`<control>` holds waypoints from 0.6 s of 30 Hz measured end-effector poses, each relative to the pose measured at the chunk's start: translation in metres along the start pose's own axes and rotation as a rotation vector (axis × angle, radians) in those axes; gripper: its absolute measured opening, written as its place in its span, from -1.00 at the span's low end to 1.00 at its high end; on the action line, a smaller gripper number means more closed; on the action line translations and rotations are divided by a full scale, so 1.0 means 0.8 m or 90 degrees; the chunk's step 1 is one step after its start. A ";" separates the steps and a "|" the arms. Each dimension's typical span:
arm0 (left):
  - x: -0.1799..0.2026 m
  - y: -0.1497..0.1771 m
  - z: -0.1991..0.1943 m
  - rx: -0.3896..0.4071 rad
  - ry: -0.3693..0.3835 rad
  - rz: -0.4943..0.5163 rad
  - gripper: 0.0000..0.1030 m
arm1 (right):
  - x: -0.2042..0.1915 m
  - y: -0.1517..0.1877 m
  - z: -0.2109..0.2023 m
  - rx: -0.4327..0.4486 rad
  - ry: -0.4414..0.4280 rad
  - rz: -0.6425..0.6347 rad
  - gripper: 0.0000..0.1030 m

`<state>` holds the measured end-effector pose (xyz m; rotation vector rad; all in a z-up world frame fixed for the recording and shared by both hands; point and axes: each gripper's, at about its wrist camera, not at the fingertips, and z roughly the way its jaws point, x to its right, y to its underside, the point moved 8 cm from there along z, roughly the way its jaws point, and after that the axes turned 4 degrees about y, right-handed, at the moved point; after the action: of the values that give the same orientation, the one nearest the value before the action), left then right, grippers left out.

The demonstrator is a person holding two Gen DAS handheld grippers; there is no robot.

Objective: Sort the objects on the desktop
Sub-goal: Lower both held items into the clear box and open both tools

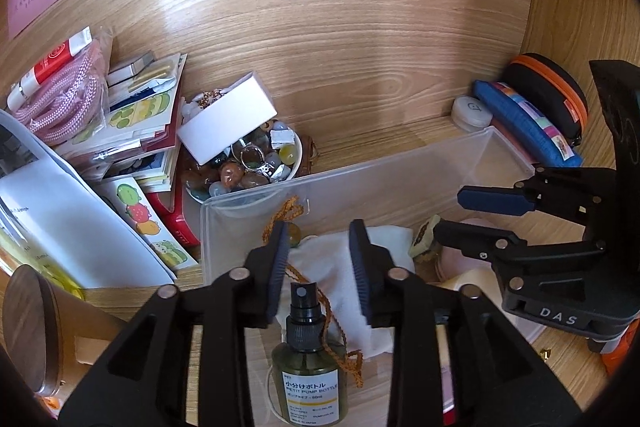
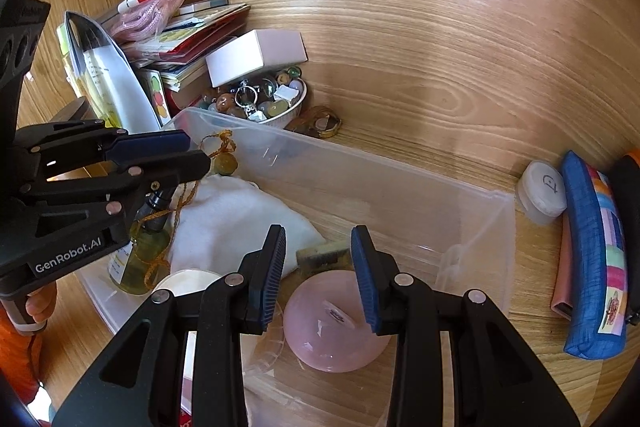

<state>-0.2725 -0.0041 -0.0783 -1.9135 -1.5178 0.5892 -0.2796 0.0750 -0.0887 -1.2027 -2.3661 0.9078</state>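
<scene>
**Both grippers over the bin**

While the clear plastic storage bin [image 1: 400,187] holds everything, the left gripper [image 1: 320,263] hangs jaws apart, empty, directly above the upright olive spray bottle with a black pump [image 1: 306,367], its long axis pointing up at the fingers. The right gripper [image 2: 320,267], also spread and empty, straddles the pink glossy dome [image 2: 336,327].
</scene>
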 end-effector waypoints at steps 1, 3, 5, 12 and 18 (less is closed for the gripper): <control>0.000 0.000 -0.001 0.001 0.000 0.000 -0.36 | 0.001 0.000 0.000 0.000 -0.002 0.003 -0.39; 0.002 -0.001 -0.002 -0.001 -0.001 0.003 -0.30 | 0.003 -0.001 -0.004 0.003 -0.010 0.012 -0.39; 0.003 -0.002 -0.003 -0.001 -0.006 0.005 -0.15 | 0.006 -0.003 -0.007 0.008 -0.009 0.019 -0.39; 0.006 -0.011 -0.023 0.019 -0.039 0.017 0.39 | 0.012 -0.007 -0.024 0.025 0.023 0.015 -0.05; 0.006 -0.016 -0.055 0.045 -0.063 0.020 0.60 | 0.008 -0.013 -0.051 0.047 0.042 0.002 0.32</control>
<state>-0.2503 -0.0058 -0.0380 -1.8828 -1.5087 0.7510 -0.2670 0.0914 -0.0519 -1.1897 -2.2586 0.9335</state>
